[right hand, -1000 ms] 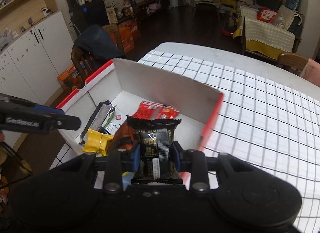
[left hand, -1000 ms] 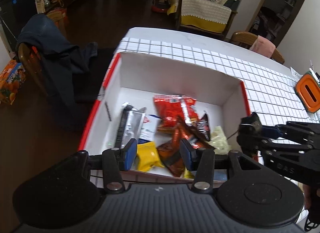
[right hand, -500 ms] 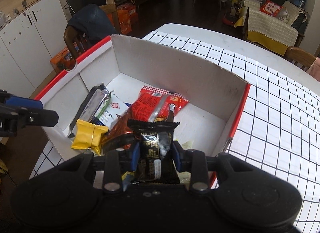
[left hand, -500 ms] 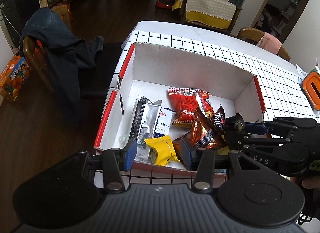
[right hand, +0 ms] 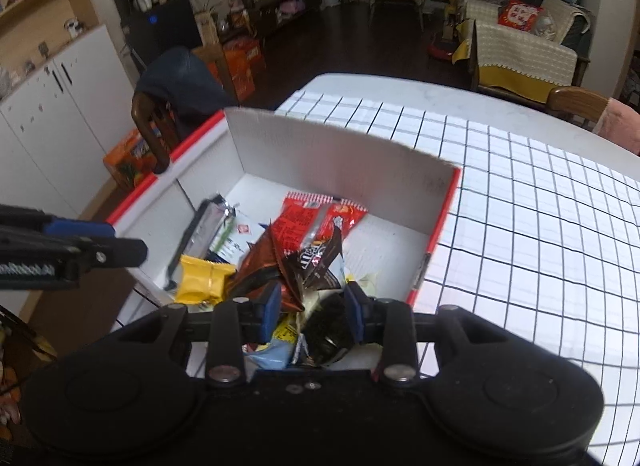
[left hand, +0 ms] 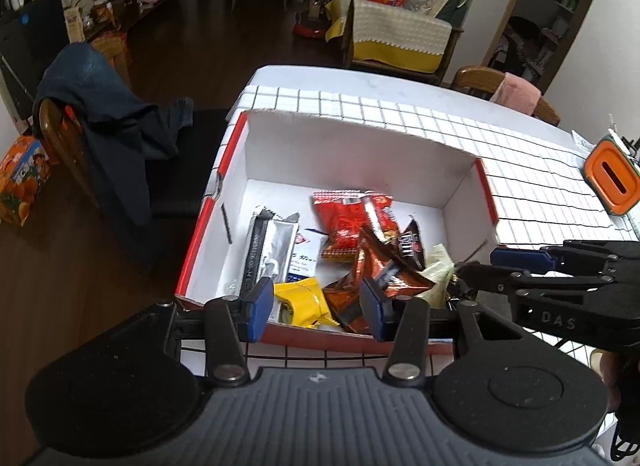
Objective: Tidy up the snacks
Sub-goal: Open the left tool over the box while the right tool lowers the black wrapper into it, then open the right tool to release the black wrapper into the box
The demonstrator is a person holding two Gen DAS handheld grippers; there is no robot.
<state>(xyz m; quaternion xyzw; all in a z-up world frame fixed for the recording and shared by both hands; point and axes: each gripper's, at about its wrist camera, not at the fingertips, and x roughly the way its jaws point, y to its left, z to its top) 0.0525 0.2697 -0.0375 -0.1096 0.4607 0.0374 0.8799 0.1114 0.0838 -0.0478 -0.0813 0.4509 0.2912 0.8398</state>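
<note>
Two grippers hover at the box's (left hand: 468,201) near edge—our left gripper (left hand: 316,306) half-open, empty; right gripper (right hand: 310,306) loosening around a dark packet (right hand: 328,326)—it might snag there.

One white cardboard box (left hand: 360,153) with red edges. Inside, snack packets: one red (left hand: 350,217), one yellow (left hand: 302,300), one silver (left hand: 270,242), one white (left hand: 306,256), two brown foil (right hand: 308,262), one pale green (left hand: 438,268), one dark (right hand: 326,326). One orange container (left hand: 610,177). Two grippers (left hand: 316,304) (right hand: 310,310).

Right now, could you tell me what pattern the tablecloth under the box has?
White tablecloth with a black grid; clearest in the right wrist view.
</note>
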